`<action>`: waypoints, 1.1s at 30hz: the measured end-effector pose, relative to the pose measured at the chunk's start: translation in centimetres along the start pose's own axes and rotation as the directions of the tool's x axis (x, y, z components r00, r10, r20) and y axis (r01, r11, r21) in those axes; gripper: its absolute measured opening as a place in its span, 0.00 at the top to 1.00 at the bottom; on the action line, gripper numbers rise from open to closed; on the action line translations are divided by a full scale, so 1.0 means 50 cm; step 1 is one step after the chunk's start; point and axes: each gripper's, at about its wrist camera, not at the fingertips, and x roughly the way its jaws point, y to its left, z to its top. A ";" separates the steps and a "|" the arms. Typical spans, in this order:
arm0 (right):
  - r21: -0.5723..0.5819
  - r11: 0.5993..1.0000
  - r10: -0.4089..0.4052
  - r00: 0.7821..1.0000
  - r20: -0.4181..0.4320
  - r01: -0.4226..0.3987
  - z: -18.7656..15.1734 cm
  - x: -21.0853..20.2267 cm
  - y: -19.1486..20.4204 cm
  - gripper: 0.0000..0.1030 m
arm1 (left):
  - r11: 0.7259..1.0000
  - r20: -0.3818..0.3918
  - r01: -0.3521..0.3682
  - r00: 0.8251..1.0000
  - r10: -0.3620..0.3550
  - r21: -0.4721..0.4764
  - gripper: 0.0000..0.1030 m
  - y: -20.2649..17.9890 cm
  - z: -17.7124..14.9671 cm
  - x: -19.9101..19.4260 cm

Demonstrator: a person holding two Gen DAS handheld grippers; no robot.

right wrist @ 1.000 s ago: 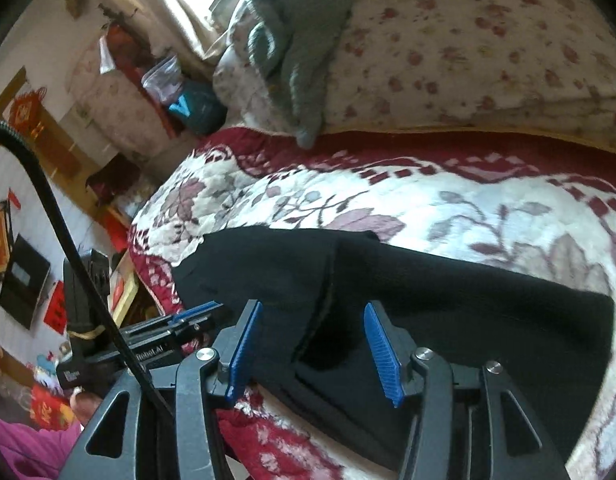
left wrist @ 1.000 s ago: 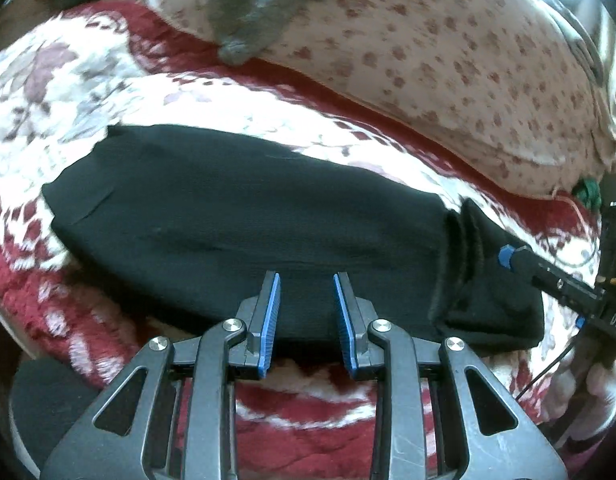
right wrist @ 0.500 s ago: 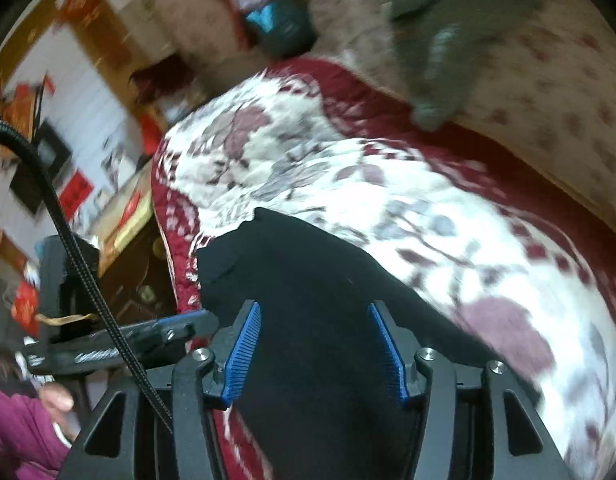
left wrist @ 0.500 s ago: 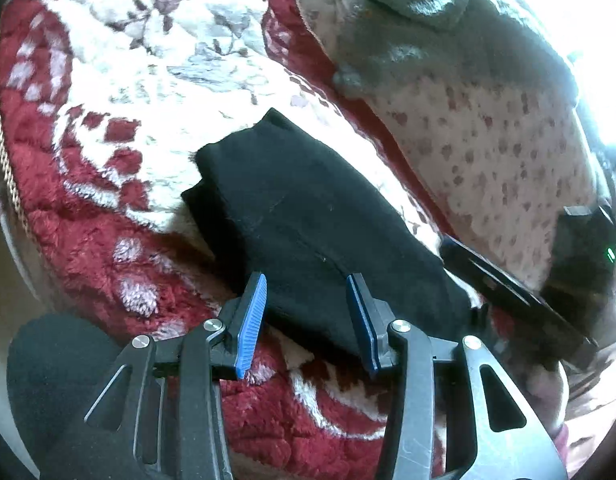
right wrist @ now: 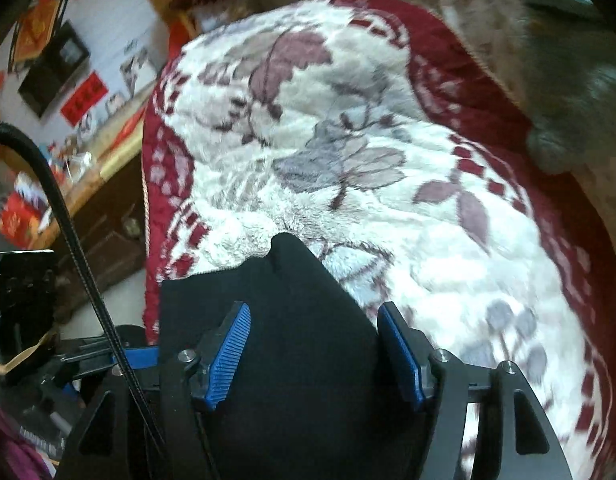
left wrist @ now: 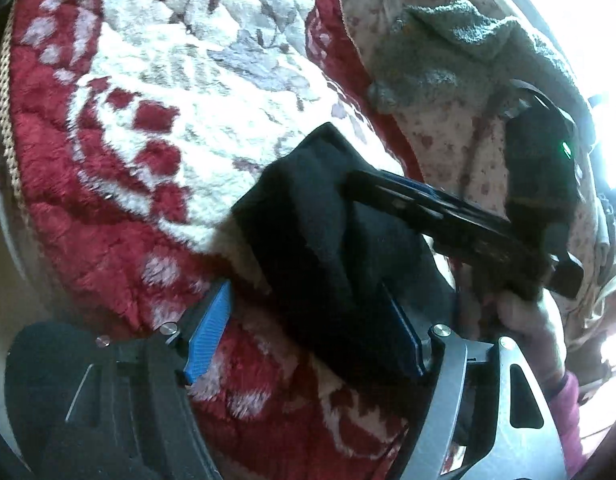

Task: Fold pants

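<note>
the black pants (left wrist: 308,240) lie bunched on the red and white floral blanket (left wrist: 168,92), running from mid-frame toward the lower centre of the left wrist view. the left gripper (left wrist: 304,336) has its blue-padded jaws spread wide, with the dark cloth lying between them; no pinch is visible. the right gripper (left wrist: 448,216) enters that view from the right, its fingers reaching into the fabric at mid-frame; contact there cannot be resolved. in the right wrist view the right gripper (right wrist: 316,356) is also well open, the pants (right wrist: 284,304) filling the gap between its pads at lower centre. a grey-green towel (left wrist: 476,52) rests on a floral cushion (left wrist: 440,132) at upper right.
</note>
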 end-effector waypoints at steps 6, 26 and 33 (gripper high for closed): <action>-0.059 0.998 0.020 1.000 -0.022 -0.021 0.021 0.055 0.007 0.58 | 0.999 0.043 -0.019 0.999 0.018 0.041 0.27 -0.014 -0.001 0.025; 0.134 0.984 0.036 0.863 0.504 -0.119 -0.189 -0.418 -0.027 0.86 | 0.842 0.090 0.191 0.958 -0.272 0.504 0.84 -0.316 -0.099 -0.124; 0.324 0.934 -0.085 0.786 0.613 -0.152 -0.434 -0.544 -0.096 0.86 | 0.698 -0.082 0.283 0.948 -0.307 0.658 0.84 -0.478 -0.235 -0.063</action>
